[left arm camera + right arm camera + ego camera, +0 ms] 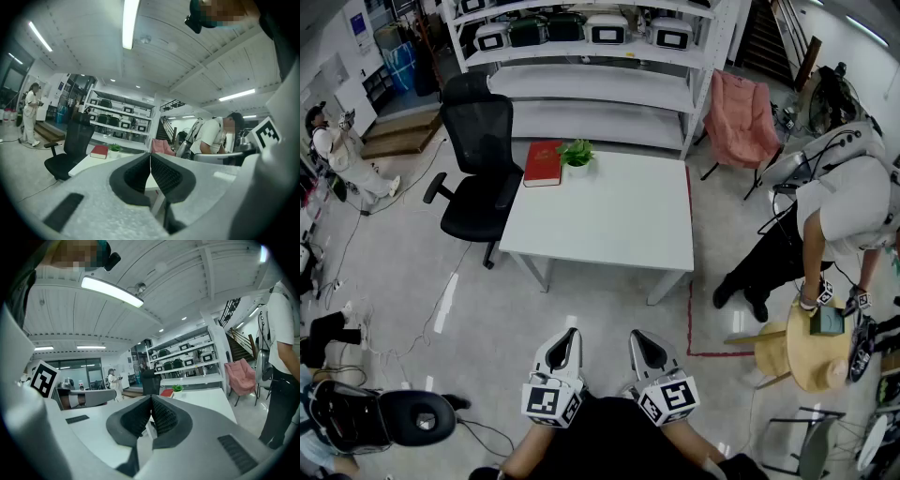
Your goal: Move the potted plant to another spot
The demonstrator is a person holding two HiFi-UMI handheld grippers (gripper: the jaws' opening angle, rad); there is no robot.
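Head view: potted plant [576,153] sits at the white table's [609,225] far left corner, just beside a red book [544,163]. Left gripper [570,334] and right gripper [637,337] both have jaws pressed together, empty, hovering well short of the near edge.

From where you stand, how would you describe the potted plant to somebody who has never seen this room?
Find the white table in front of the white shelves. At its far left corner, near the black office chair, lies a red book. The potted plant stands just right of it: small, leafy, the only green thing on the table.
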